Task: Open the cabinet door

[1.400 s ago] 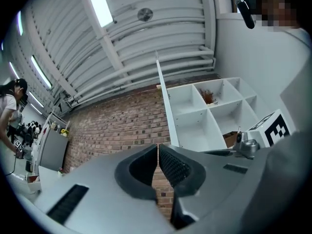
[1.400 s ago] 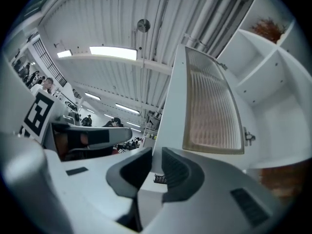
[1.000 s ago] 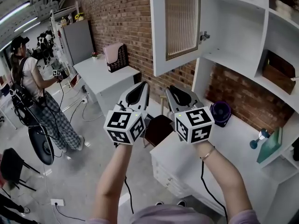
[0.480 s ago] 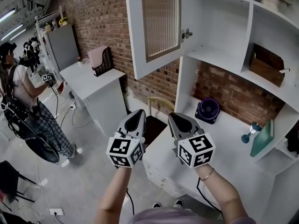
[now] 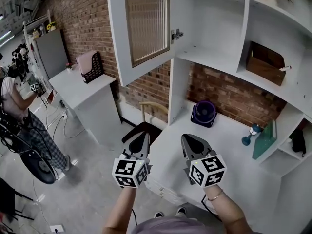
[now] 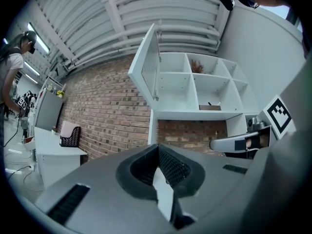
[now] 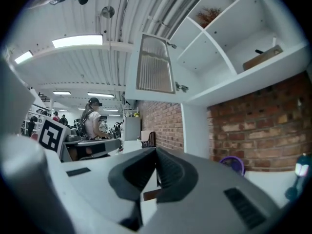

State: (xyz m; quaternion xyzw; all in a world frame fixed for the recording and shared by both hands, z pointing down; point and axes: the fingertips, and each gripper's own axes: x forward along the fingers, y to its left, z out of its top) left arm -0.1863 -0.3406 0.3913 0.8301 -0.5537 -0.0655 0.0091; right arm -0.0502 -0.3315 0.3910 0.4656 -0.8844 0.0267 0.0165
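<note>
The cabinet door [image 5: 146,28], white-framed with a ribbed glass panel, stands swung open to the left of the white shelf unit [image 5: 209,28]; its small metal knob [image 5: 176,34] shows at the edge. The door [image 6: 148,65] also appears in the left gripper view, and the same door [image 7: 155,65] in the right gripper view. Both grippers hang low and well below it, over the desk's front corner. My left gripper [image 5: 143,136] [image 6: 157,149] is shut and empty. My right gripper [image 5: 187,138] [image 7: 156,154] is shut too; its jaws have just been closing with nothing between them.
A white desk [image 5: 234,165] carries a purple fan [image 5: 204,113], a small blue object [image 5: 250,132] and a teal book [image 5: 263,139]. A wooden box [image 5: 265,57] sits on a shelf. A chair [image 5: 146,126], a side table with a pink file holder [image 5: 90,65] and a person [image 5: 19,116] stand left.
Both grippers have sunk lower and further from the open door, toward the desk's front edge. The door stays open.
</note>
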